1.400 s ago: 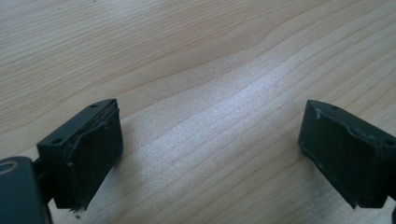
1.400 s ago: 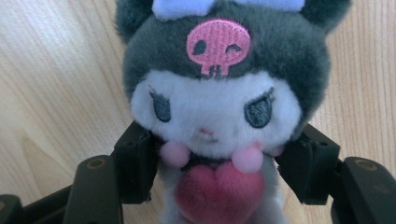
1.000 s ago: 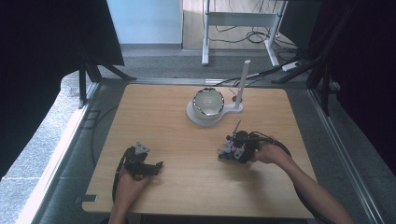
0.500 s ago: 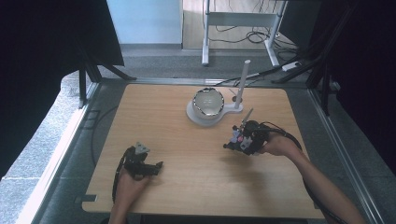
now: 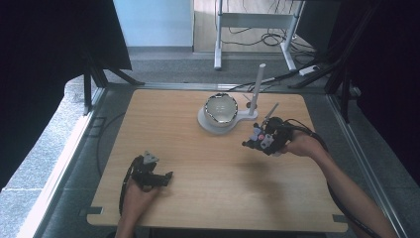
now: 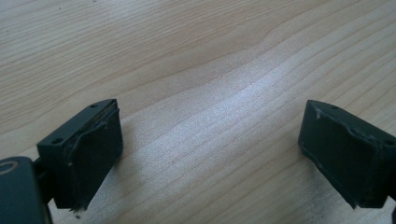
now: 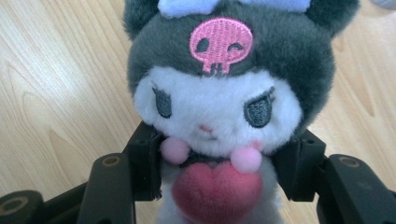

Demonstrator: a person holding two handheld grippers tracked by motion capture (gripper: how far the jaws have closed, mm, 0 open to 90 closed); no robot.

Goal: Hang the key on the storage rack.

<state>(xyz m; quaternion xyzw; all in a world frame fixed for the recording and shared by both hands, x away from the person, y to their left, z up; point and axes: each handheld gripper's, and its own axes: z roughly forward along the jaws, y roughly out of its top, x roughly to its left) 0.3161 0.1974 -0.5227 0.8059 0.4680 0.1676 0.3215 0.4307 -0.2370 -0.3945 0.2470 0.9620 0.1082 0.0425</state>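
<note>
- My right claw (image 7: 217, 179) grips a plush toy (image 7: 224, 107) by its body, held above the wooden surface (image 5: 198, 148), near a bowl (image 5: 221, 109).
- My left claw (image 6: 210, 158) rests open and empty on the surface.

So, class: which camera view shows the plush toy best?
The right gripper view: the plush toy is close up, face and pink skull patch clear, clamped by the right gripper. The high view shows it small and mostly hidden in that gripper. The left gripper view faces the table.
</note>
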